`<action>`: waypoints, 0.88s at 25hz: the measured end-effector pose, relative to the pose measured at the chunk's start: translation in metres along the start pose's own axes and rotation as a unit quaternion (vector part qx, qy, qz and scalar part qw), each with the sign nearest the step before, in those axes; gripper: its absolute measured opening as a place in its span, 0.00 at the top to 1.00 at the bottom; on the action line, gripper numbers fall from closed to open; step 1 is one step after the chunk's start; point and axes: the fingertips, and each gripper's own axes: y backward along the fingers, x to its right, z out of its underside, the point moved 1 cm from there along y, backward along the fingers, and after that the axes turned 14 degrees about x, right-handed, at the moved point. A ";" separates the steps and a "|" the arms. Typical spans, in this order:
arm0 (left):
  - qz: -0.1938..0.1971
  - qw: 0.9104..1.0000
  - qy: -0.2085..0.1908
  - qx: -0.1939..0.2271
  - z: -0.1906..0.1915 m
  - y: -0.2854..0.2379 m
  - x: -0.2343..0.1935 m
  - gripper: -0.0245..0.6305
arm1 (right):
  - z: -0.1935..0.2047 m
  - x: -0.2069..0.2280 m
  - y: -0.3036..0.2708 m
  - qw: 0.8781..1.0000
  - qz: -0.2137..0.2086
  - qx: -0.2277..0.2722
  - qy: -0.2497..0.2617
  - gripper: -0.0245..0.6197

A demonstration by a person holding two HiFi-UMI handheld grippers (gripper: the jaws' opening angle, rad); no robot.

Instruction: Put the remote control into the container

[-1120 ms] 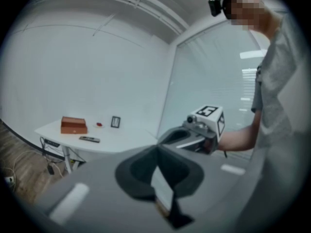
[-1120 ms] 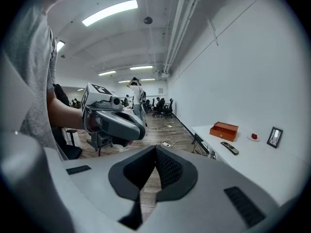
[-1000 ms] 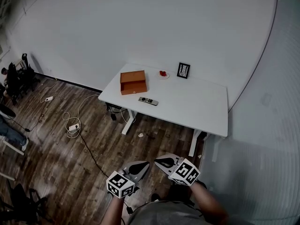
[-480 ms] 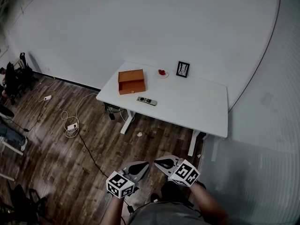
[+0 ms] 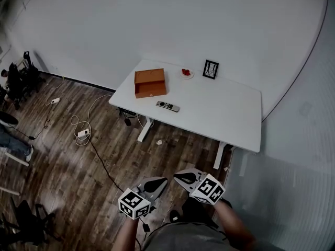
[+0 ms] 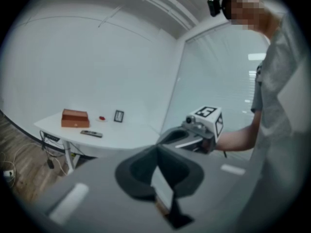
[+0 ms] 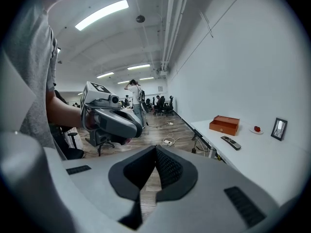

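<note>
Since the earlier frame the table (image 5: 225,116) sits a little higher and further right in the head view, and the things on it have gone with it; both grippers hang at the bottom of the frame much as before.

The remote control (image 5: 167,106) lies flat on the white table near its front edge, toward the left end. It is just in front of the orange container (image 5: 149,82) and apart from it, so it is not yet inside. Behind, to the right, stand a small plate with something red (image 5: 187,72) and a dark picture frame (image 5: 210,69).

The left gripper (image 5: 163,180) and the right gripper (image 5: 178,176) are side by side at bottom centre over the wooden floor (image 5: 63,171), well apart from the table. Cables (image 5: 84,135) trail across the floor at the left.

In the left gripper view the left gripper (image 6: 156,148) has its jaws together with nothing between them, and the container (image 6: 75,118) and remote control (image 6: 91,134) show far off at mid left. In the right gripper view the right gripper (image 7: 155,148) also has its jaws together, empty, with the remote control (image 7: 231,142) far off at the right.
</note>
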 end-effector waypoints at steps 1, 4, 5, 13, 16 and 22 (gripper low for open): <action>-0.002 1.000 0.001 0.000 0.000 -0.003 -0.002 0.96 | 0.001 0.004 0.000 1.000 -0.001 0.000 -0.002 0.94; -0.008 1.000 0.001 -0.003 -0.002 -0.015 -0.013 0.96 | 0.001 0.021 -0.002 1.000 -0.005 0.000 -0.005 0.94; -0.009 1.000 0.001 -0.004 -0.003 -0.018 -0.017 0.96 | 0.001 0.026 -0.003 1.000 -0.007 -0.001 -0.006 0.94; -0.028 1.000 -0.001 -0.005 -0.017 -0.057 -0.044 0.96 | -0.011 0.071 -0.011 0.999 -0.036 -0.004 -0.001 0.94; -0.038 0.999 0.003 -0.009 -0.022 -0.073 -0.051 0.96 | -0.016 0.091 -0.010 0.999 -0.048 -0.006 -0.002 0.94; -0.060 0.998 0.013 -0.017 -0.025 -0.116 -0.069 0.96 | -0.020 0.141 -0.005 0.997 -0.071 -0.001 -0.008 0.94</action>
